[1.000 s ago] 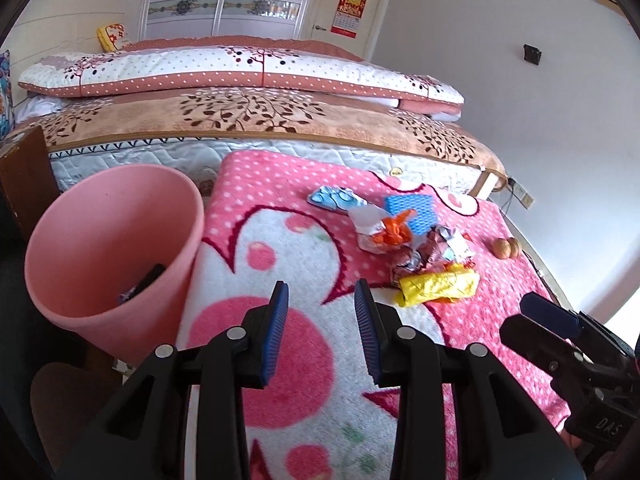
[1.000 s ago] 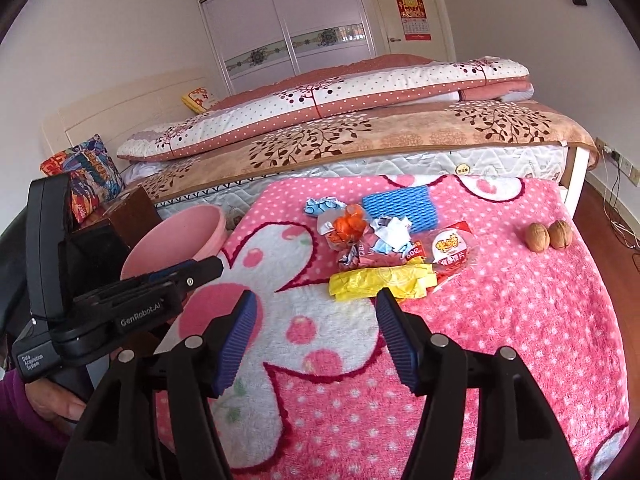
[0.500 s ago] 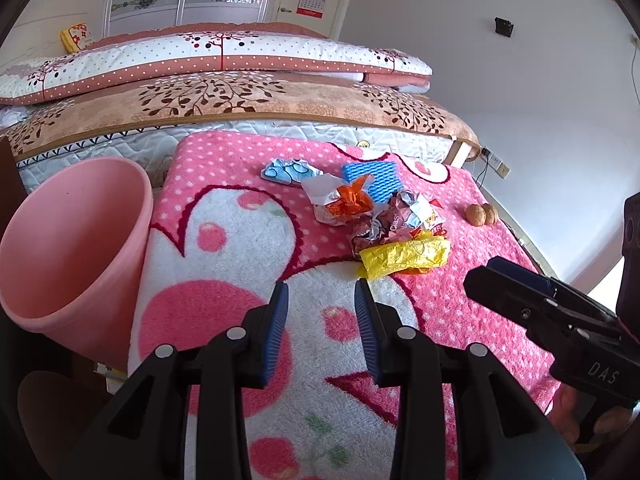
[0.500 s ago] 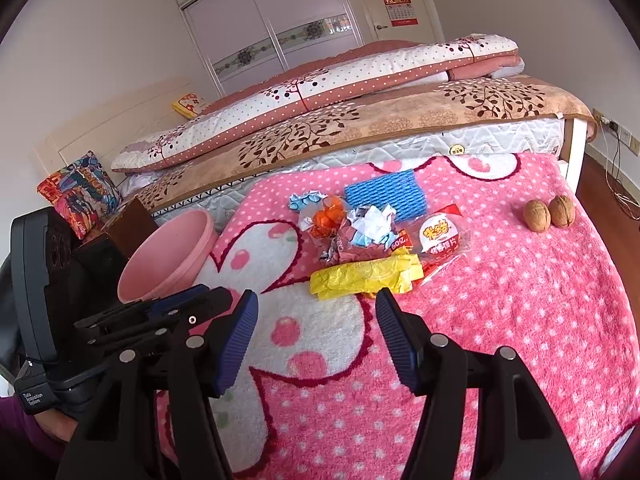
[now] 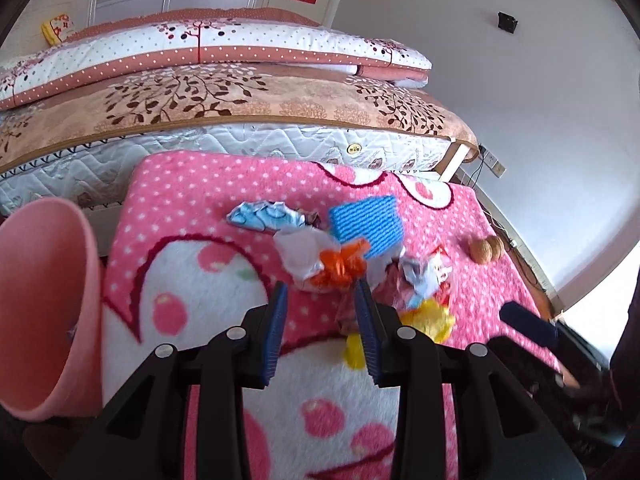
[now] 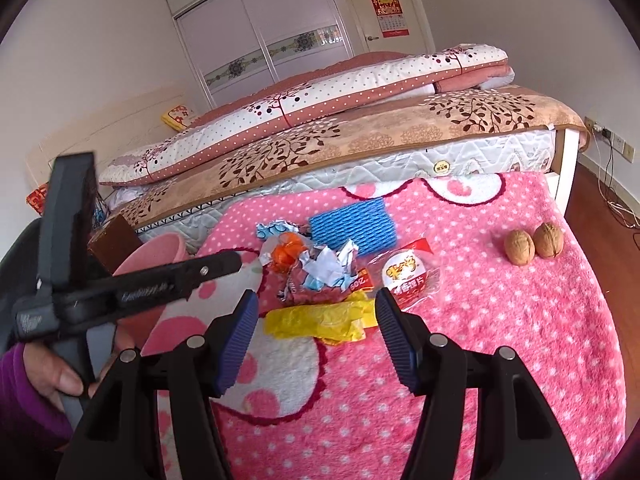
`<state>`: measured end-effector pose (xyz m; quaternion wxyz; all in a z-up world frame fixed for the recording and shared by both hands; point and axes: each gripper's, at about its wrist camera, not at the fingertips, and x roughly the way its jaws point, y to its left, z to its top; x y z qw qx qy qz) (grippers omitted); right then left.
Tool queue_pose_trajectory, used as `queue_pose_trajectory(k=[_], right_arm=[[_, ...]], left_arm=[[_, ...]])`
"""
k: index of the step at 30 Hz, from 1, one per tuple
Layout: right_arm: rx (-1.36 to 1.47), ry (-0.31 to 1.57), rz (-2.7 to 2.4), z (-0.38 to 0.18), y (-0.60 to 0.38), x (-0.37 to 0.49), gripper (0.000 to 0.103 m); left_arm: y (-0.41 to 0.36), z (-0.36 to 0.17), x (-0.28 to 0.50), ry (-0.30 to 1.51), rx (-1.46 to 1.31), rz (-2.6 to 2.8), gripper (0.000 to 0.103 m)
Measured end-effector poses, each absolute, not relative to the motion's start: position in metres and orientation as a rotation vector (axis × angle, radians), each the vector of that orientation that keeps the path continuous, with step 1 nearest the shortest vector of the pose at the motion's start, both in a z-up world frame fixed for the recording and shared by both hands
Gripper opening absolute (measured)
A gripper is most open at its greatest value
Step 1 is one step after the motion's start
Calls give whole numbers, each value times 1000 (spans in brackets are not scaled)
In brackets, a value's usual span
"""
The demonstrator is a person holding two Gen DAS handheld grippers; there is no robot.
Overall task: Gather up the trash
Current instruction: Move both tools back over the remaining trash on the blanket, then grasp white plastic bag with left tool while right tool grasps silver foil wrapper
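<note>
The trash sits in one heap on the pink dotted blanket, near its middle, and all of it looks light, thin and crinkly. I think any piece will squash flat when I pinch it, and the shiny ones may slip.

The biggest piece is the blue foam net at the back; it looks soft and springy, so I would take it by an edge. Next is the yellow wrapper, long and floppy, lying closest to me. I would pinch it across the middle, where it bunches up. The clear snack bag with red print looks slippery. The orange wrapper and the light blue wrapper are small and crumpled.

My right claw is spread wide with nothing in it, and the yellow wrapper shows between its tips. My left claw is spread too and holds nothing, pointing at the orange wrapper.

The pink bin waits off the blanket's left edge. Two walnuts lie well apart on the right. The pieces touch and overlap, so one pinch may drag a neighbour along
</note>
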<state>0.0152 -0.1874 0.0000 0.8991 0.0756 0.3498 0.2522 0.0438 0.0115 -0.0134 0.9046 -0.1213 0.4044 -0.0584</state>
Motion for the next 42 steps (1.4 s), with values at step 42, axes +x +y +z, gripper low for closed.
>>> queue_pose_trajectory(k=[42], right_arm=[[54, 826, 551, -29, -147, 71, 40]], left_arm=[[18, -15, 49, 756, -297, -125, 18]])
